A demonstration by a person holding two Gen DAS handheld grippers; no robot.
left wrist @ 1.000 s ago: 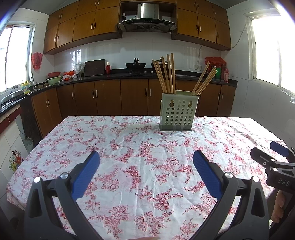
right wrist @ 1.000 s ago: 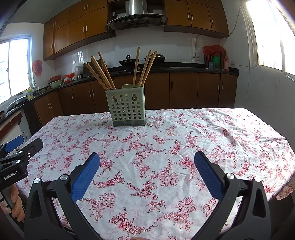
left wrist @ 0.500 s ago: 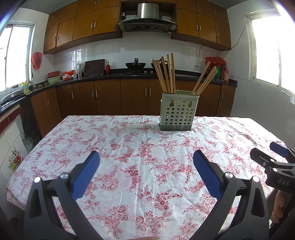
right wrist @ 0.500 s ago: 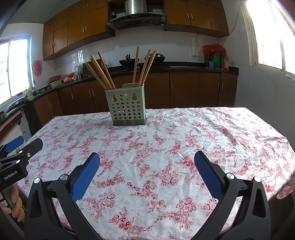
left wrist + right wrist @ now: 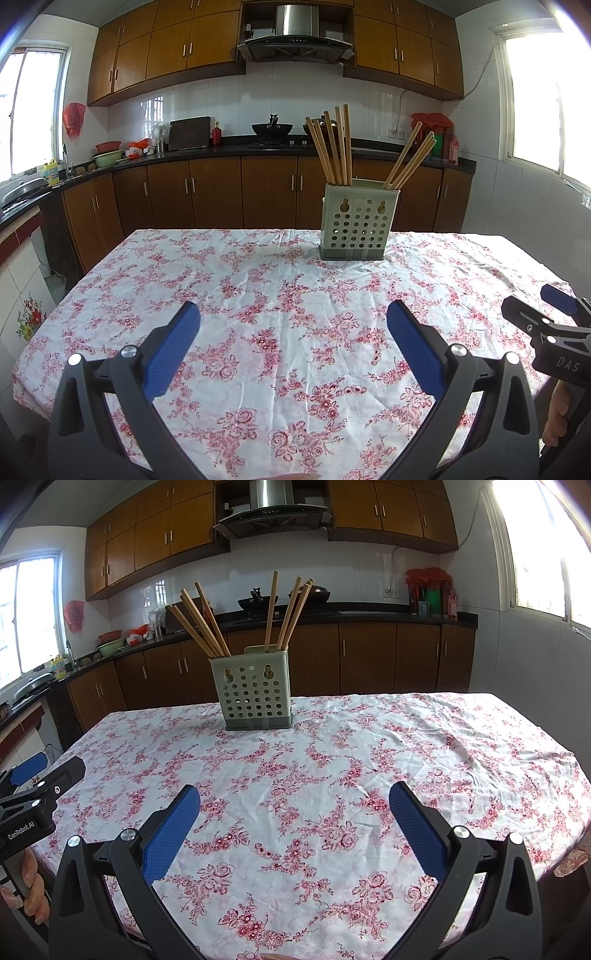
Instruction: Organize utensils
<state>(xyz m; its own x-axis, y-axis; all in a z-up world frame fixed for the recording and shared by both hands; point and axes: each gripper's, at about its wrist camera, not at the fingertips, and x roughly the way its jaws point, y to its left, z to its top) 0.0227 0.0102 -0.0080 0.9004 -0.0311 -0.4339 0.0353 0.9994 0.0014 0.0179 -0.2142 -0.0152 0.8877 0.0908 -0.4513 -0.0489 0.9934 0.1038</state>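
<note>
Plainly, both tongs are spread wide and hold nothing; the left tongs (image 5: 293,325) and the right tongs (image 5: 294,805) hang low over the near part of the worktop (image 5: 258,295), which is covered in a white cloth printed with red roses; in the left view the right tongs appear at the far right edge, and in the right view the left tongs show at the far left edge, so the two sit side by side and well apart.

Across the cloth, at the far side, stands a pale green perforated utensil holder (image 5: 356,223) on a darker base, upright; wooden chopsticks (image 5: 332,146) stick out of it in two groups, one bunch leaning left and another leaning right (image 5: 291,611); whether an inner divider separates them cannot be told from here.

No loose utensil lies on the visible cloth, so the sorting looks either finished or paused; my reading is that this is a hold between steps, with nothing engaged.

Should more be needed, the next move would call for carrying one pair of tongs forward over the cloth to the holder, closing on a single chopstick near its upper end and lifting it straight so the light holder does not tip.
</note>
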